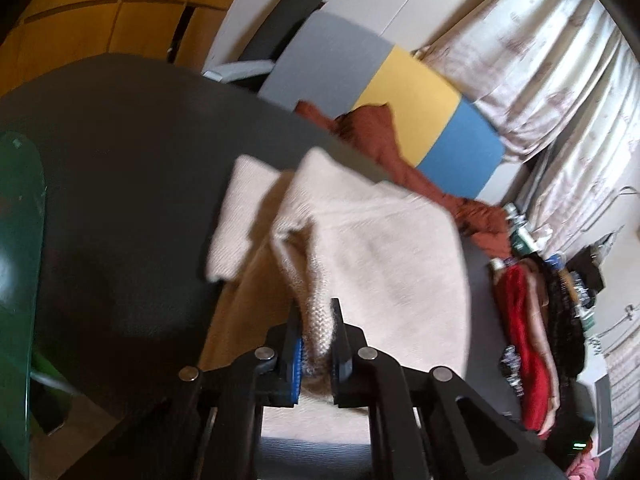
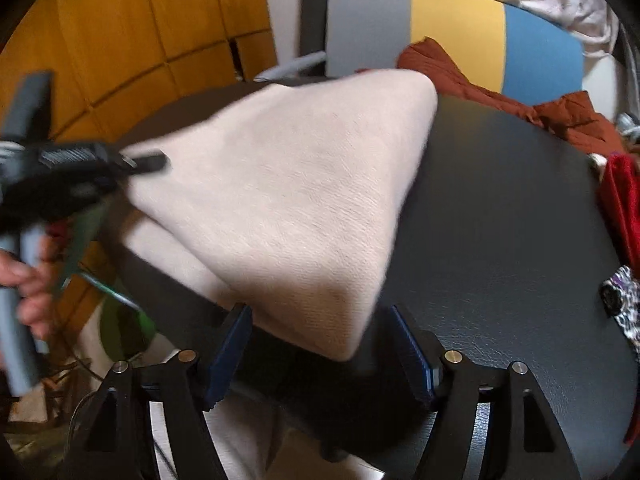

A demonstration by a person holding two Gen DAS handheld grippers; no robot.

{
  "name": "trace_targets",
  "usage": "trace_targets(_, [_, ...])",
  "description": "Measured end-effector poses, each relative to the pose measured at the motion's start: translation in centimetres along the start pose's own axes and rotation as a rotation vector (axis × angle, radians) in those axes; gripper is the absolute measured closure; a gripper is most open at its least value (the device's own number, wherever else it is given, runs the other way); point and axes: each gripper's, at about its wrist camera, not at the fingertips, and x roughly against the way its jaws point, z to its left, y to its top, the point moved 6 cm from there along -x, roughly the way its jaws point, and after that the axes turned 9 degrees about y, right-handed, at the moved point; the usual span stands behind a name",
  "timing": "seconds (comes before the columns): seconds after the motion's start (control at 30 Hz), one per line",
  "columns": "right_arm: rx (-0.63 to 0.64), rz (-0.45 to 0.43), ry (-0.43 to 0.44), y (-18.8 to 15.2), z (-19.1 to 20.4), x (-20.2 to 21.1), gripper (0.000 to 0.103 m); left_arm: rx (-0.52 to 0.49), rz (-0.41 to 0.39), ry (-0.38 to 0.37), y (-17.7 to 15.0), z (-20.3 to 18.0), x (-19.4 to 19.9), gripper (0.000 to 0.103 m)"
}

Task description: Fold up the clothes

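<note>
A cream knitted sweater (image 1: 372, 248) lies partly folded on the round black table (image 1: 120, 168). My left gripper (image 1: 316, 344) is shut on a bunched fold of its near edge, and knit fills the gap between the blue pads. In the right wrist view the sweater (image 2: 288, 192) spreads across the table (image 2: 500, 240), with one corner hanging over the near rim. My right gripper (image 2: 320, 344) stands open around that corner, pads apart from the cloth. The left gripper (image 2: 154, 162) pinches the sweater's left edge, held by a hand (image 2: 24, 276).
A rust-brown garment (image 1: 380, 136) is heaped at the table's far edge, before a chair with a grey, yellow and blue back (image 2: 452, 20). Red and patterned clothes (image 1: 524, 320) pile up on the right. Curtains (image 1: 540, 60) hang behind, a wooden wardrobe (image 2: 120, 40) on the left.
</note>
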Motion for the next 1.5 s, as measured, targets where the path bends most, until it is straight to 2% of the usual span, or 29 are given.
trace_targets(0.03, [-0.003,-0.001,-0.009,0.0,-0.3,0.0,0.044,0.002,-0.011,-0.016,0.3,-0.2,0.8,0.095])
trace_targets(0.07, [-0.001,-0.007,-0.008,0.1,-0.4,0.1,0.067,0.004,-0.023,-0.032,0.7,-0.5,1.5,0.095])
trace_targets(0.1, [0.003,-0.014,0.001,0.3,-0.5,0.3,0.076,0.013,-0.036,-0.050,1.0,-0.6,2.5,0.095])
trace_targets(0.17, [0.027,-0.053,0.015,0.8,-0.2,1.2,0.081,0.035,-0.067,-0.067,1.3,-0.6,4.2,0.095])
trace_targets(0.23, [0.085,-0.079,0.022,1.0,0.7,1.9,0.084,0.032,-0.076,-0.013,0.9,0.5,4.5,0.095])
trace_targets(0.3, [0.157,-0.064,0.015,0.7,1.7,1.6,0.084,0.015,-0.050,0.085,-0.3,2.1,3.3,0.095])
trace_targets(0.37, [0.218,-0.032,0.011,0.1,2.6,1.0,0.084,0.026,0.021,0.165,-1.7,4.1,1.0,0.095])
trace_targets(0.4, [0.224,-0.006,0.020,-0.4,2.7,0.3,0.084,0.047,0.072,0.186,-2.5,5.1,-0.5,0.095])
trace_targets(0.43, [0.221,0.009,0.031,-0.8,2.8,0.0,0.083,0.051,0.082,0.191,-2.8,5.6,-1.2,0.095])
trace_targets(0.5, [0.200,0.017,0.057,-0.9,2.6,0.0,0.079,0.025,0.054,0.195,-2.7,5.6,-1.6,0.095])
trace_targets(0.57, [0.157,0.010,0.120,-0.8,2.2,0.8,0.063,-0.025,0.030,0.224,-2.4,5.0,-1.5,0.095])
trace_targets(0.63, [0.095,-0.009,0.218,-0.6,1.7,2.1,0.062,-0.014,0.033,0.216,-2.4,5.1,-1.7,0.094])
trace_targets(0.67, [0.043,-0.033,0.276,-0.3,1.2,2.9,0.057,0.000,0.035,0.208,-2.4,5.3,-1.8,0.094])
trace_targets(0.7, [-0.020,-0.061,0.324,0.2,0.4,3.6,0.050,0.015,0.037,0.200,-2.3,5.5,-1.9,0.093])
trace_targets(0.73, [-0.079,-0.081,0.356,0.6,-0.5,3.9,0.034,0.031,0.038,0.192,-2.2,5.6,-1.9,0.093])
trace_targets(0.77, [-0.140,-0.101,0.383,1.3,-1.5,4.1,0.028,0.046,0.040,0.183,-2.1,5.8,-1.9,0.092])
trace_targets(0.87, [-0.338,-0.140,0.432,4.1,-5.3,2.8,0.028,0.080,0.044,0.165,-2.0,6.0,-2.0,0.091])
trace_targets(0.93, [-0.411,-0.149,0.444,5.9,-7.2,1.4,0.028,0.098,0.047,0.151,-2.0,6.1,-2.2,0.091])
trace_targets(1.0, [-0.448,-0.140,0.433,7.5,-8.5,-0.4,0.028,0.125,0.058,0.123,-2.1,6.5,-2.3,0.090])
trace_targets(1.1, [-0.483,-0.120,0.463,9.5,-9.7,-2.9,0.026,0.162,0.072,0.078,-2.2,7.0,-2.5,0.090])
trace_targets(1.17, [-0.512,-0.109,0.501,10.7,-10.2,-4.5,0.025,0.151,0.075,0.072,-2.4,7.0,-2.6,0.090])
trace_targets(1.23, [-0.550,-0.089,0.550,11.3,-9.6,-6.1,0.023,0.133,0.075,0.074,-2.5,6.9,-2.6,0.090])
trace_targets(1.37, [-0.557,-0.051,0.542,11.8,-7.8,-7.8,0.021,0.116,0.072,0.070,-2.6,7.0,-2.7,0.090])
trace_targets(1.43, [-0.551,-0.018,0.538,12.0,-6.6,-8.5,0.027,0.137,0.074,0.054,-2.6,7.0,-2.7,0.090])
trace_targets(1.47, [-0.545,-0.005,0.534,12.1,-6.0,-8.7,0.038,0.149,0.076,0.045,-2.6,7.0,-2.7,0.090])
trace_targets(1.5, [-0.533,0.003,0.527,12.2,-5.5,-8.8,0.043,0.161,0.077,0.036,-2.7,7.0,-2.7,0.090])
